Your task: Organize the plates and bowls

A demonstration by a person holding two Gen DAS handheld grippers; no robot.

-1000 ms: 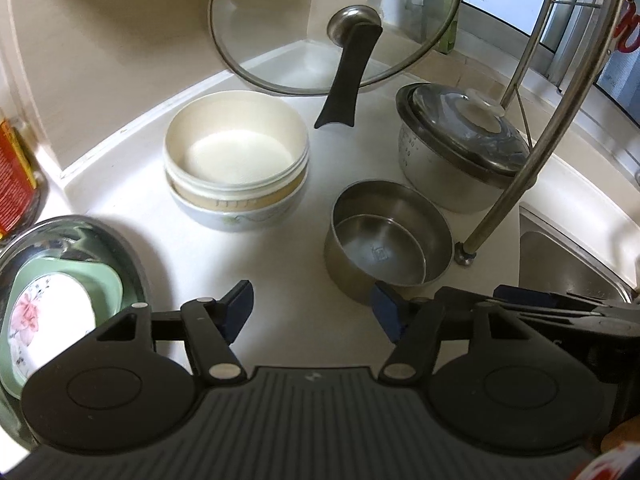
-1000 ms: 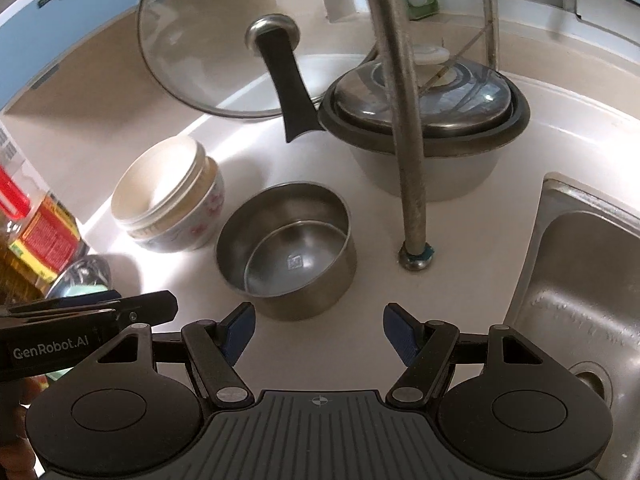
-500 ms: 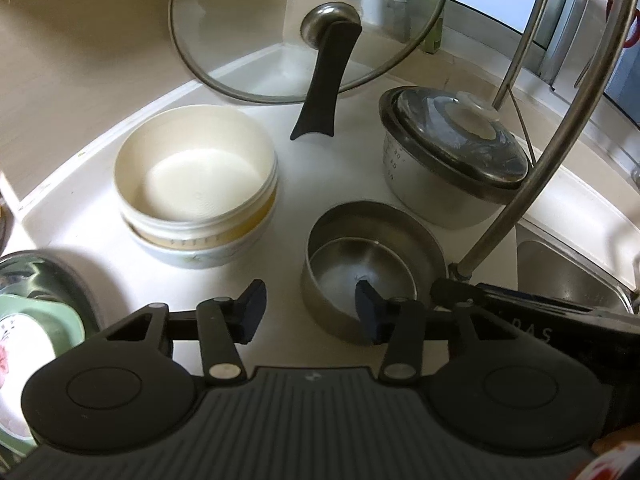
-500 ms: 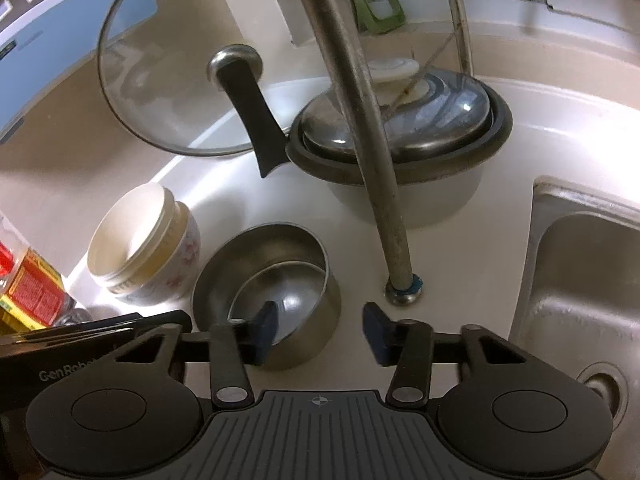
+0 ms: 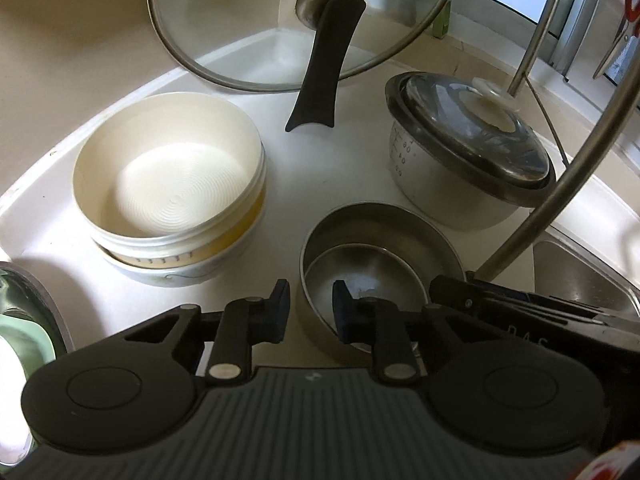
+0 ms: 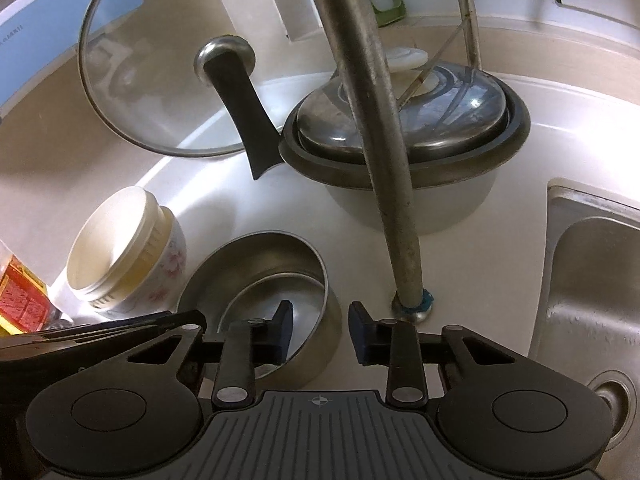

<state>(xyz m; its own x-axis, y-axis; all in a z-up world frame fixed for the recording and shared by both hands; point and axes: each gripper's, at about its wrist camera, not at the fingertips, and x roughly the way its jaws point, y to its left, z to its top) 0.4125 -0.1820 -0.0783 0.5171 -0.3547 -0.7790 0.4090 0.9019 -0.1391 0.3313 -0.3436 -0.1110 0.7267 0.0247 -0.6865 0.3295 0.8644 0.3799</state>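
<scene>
On the white counter (image 5: 280,184), beside the sink (image 6: 588,280), your two grippers straddle opposite walls of the steel bowl (image 5: 380,236). Your left gripper (image 5: 310,310) has one finger (image 5: 280,304) outside the bowl's left wall and the other inside, over the smaller steel bowl (image 5: 360,272) nested in it. Its jaws have just been closing and stand narrow around the wall; whether the pads press the metal you cannot tell. Your right gripper (image 6: 320,330) has its left finger (image 6: 282,328) inside the bowl and its right finger outside, close to the foot of the rack post (image 6: 408,304). Those jaws have also just been closing, with a gap visible on the outer side of the wall. Left of the steel bowls sit the stacked cream bowls (image 5: 168,188), apart from them. Behind stand a lidded pot (image 5: 468,152) and a glass lid (image 5: 300,20) leaning against the wall.
</scene>
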